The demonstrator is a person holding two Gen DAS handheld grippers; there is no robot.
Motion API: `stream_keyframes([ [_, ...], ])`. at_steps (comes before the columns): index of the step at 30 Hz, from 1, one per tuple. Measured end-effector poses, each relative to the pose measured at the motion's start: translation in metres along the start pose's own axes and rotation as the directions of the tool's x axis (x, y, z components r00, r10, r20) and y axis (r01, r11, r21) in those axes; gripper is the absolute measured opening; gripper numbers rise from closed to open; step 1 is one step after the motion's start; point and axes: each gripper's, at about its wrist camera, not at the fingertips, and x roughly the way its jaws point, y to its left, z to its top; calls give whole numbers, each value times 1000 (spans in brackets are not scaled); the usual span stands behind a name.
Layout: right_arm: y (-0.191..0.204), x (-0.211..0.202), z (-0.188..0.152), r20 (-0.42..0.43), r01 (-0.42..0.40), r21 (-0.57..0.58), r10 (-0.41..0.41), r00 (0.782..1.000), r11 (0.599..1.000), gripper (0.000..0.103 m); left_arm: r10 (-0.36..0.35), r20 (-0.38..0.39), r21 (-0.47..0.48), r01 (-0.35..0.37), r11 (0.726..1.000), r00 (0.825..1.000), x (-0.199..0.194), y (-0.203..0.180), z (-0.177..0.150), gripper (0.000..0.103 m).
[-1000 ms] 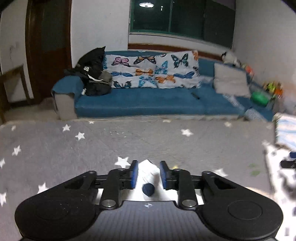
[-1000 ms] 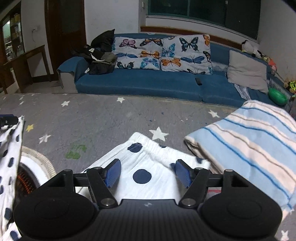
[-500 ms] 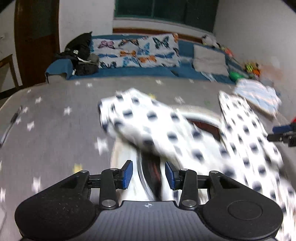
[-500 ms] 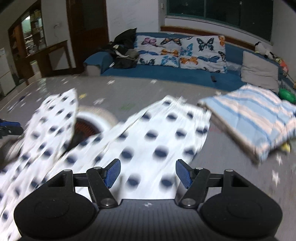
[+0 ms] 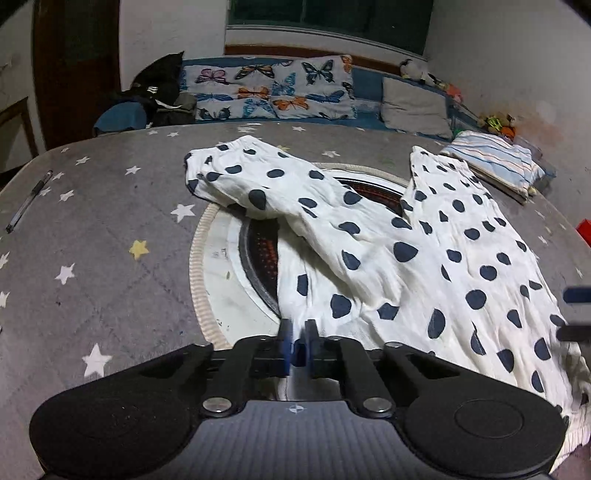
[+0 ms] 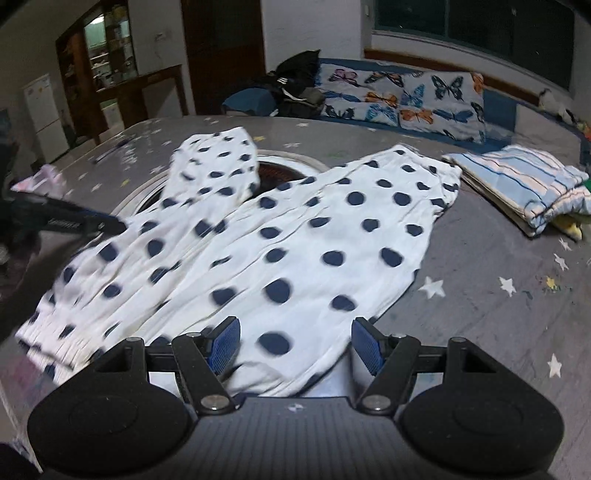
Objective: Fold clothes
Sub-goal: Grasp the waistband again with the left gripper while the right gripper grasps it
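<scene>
A family living room at night: a long blue sofa (image 5: 332, 122) runs beneath a dark window (image 6: 480, 33), lined with butterfly-print cushions (image 5: 273, 92) and heaped at one end with dark clothing (image 5: 159, 92). Soft toys (image 5: 495, 122) sit at the far corner. A wooden door (image 6: 221, 55), a glass-fronted cabinet (image 6: 99, 59) and a white refrigerator (image 6: 44, 114) stand along the side wall. Folded striped laundry (image 6: 517, 184) rests on the star-patterned grey worktop (image 5: 92, 240).

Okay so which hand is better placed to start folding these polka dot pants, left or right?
Left, probably. The left gripper is shut at the waist edge of the polka dot pants, seemingly pinching the fabric. The right gripper stands open above the cloth and must close first.
</scene>
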Motion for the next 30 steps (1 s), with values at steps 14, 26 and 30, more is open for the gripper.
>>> stream_keyframes([
  [14, 46, -11, -15, 5, -55, -161, 56, 998, 985, 69, 124, 15, -205, -118, 972, 992, -47, 27, -29, 5],
  [26, 38, -29, -39, -41, -72, -70, 69, 997, 995, 68, 17, 20, -283, -10, 959, 1000, -69, 29, -44, 46],
  [30, 37, -33, -49, -60, -88, -29, 86, 995, 996, 63, -36, 19, -256, 39, 966, 999, -82, 17, -54, 47],
])
